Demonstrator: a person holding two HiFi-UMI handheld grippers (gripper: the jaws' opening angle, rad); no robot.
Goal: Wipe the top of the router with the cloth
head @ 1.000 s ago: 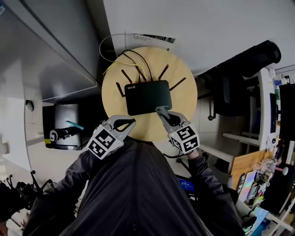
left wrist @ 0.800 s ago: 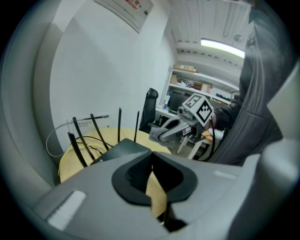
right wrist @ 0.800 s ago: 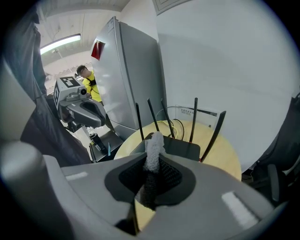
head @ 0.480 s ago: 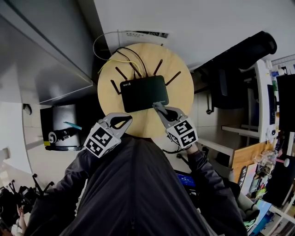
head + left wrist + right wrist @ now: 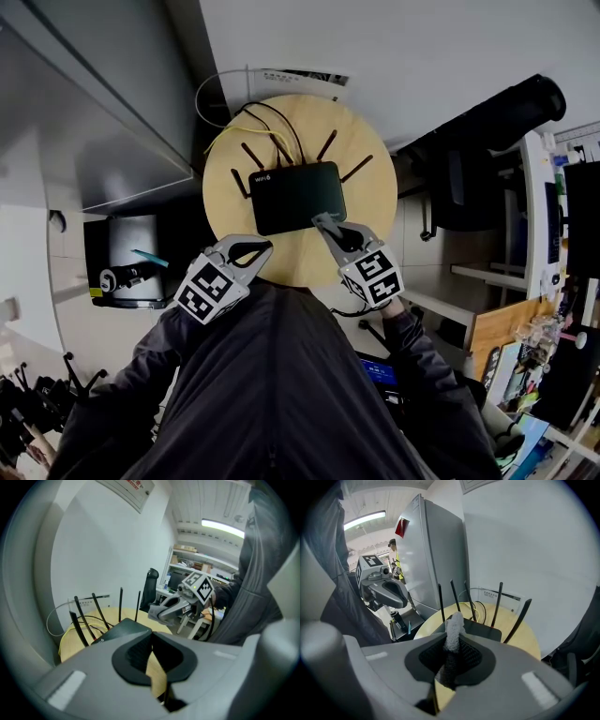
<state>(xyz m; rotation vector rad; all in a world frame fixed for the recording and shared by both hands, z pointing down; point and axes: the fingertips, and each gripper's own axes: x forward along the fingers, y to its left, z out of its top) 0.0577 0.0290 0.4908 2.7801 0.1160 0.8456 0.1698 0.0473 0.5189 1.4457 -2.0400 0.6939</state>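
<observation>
Right gripper [image 5: 324, 223], clamped on a grey fluffy cloth [image 5: 453, 626], is held at the near right corner of the flat black router [image 5: 296, 197], which is stretched lengthwise leftward.

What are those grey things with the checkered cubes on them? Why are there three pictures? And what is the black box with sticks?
There is no robot here. A person holds a grabbing tool, called a gripper, in each hand, and the checkered cubes are part of those tools. One picture comes from a camera on the person's head, looking down. The other two come from small cameras riding on each gripper, looking along its two fingers.

On the round wooden table lies a black router, a box for the internet. The sticks are its antennas.

The right gripper has its fingers shut on a fluffy grey cloth, at the router's near corner. The left gripper has its fingers closed on nothing and hovers by the table's near edge.
</observation>
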